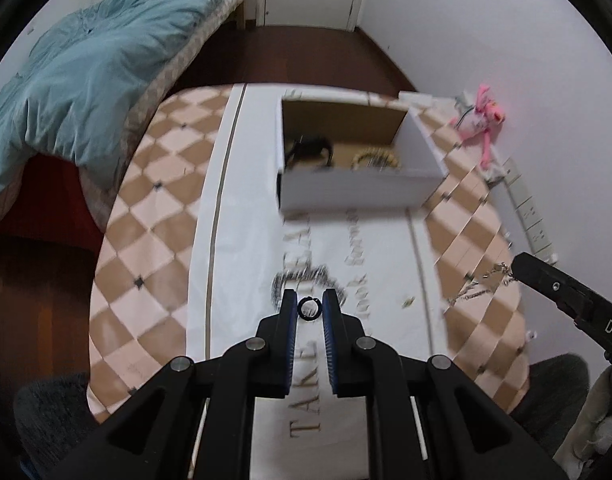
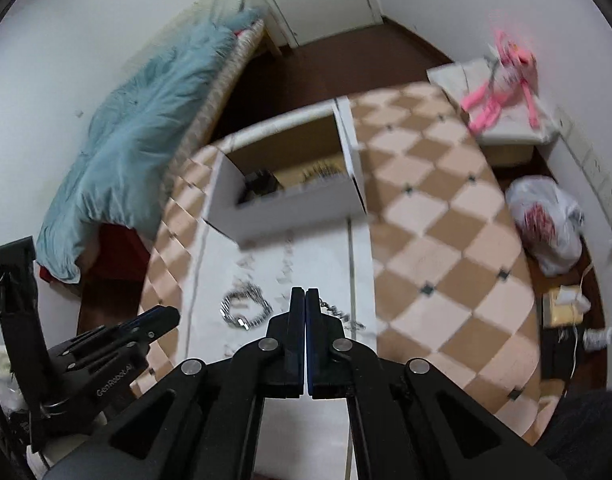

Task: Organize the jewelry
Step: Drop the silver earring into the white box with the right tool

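My left gripper (image 1: 310, 307) is shut on a small black ring (image 1: 308, 307), held between its fingertips above the white bag (image 1: 245, 272). A silver beaded bracelet (image 1: 306, 276) lies on the bag just beyond it and shows in the right wrist view too (image 2: 243, 308). My right gripper (image 2: 306, 296) is shut on a thin silver chain (image 2: 338, 312); in the left wrist view the chain (image 1: 482, 284) hangs from its tip (image 1: 522, 266). The open white box (image 1: 362, 184) holds dark and gold jewelry.
The checkered tablecloth (image 1: 145, 240) covers the table. A pink plush toy (image 1: 482, 120) sits at the far right by the wall. A tiny earring (image 1: 406, 302) lies on the bag. A bed with a teal duvet (image 1: 85, 72) stands left. A plastic bag (image 2: 546, 220) lies on the floor.
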Available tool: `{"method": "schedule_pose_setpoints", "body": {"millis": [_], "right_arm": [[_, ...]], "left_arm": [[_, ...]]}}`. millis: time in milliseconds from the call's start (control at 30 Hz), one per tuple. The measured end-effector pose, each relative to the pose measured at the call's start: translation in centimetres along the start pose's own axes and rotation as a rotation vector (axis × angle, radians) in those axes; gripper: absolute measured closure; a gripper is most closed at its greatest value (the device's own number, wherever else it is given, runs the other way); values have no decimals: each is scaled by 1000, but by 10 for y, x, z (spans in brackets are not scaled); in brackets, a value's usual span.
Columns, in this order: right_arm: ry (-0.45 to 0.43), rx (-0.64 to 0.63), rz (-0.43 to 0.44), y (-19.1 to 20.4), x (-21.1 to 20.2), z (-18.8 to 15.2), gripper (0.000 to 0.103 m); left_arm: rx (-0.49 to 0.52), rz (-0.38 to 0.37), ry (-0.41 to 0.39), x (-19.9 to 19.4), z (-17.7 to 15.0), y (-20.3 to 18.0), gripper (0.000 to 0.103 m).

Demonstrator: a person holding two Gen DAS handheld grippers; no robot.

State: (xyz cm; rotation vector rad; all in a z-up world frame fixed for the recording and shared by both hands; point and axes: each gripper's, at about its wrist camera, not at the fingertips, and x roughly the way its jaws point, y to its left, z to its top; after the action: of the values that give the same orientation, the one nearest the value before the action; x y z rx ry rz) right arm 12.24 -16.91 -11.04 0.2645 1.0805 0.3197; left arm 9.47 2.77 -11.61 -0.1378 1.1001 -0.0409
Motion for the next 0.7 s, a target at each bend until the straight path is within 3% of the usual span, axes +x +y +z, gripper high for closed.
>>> {"method": "schedule_pose_setpoints", "body": {"millis": [200, 400, 700], "right_arm": [[-41, -32, 50, 17, -18, 44, 103], [-62, -70, 54, 30, -3, 97, 103], [68, -62, 52, 20, 73, 159, 103]], "left_arm": [[-1, -51, -37, -9, 42, -2, 93], [17, -70, -37, 6, 94, -1, 93], [24, -112, 82, 65, 149, 1, 93]]}}
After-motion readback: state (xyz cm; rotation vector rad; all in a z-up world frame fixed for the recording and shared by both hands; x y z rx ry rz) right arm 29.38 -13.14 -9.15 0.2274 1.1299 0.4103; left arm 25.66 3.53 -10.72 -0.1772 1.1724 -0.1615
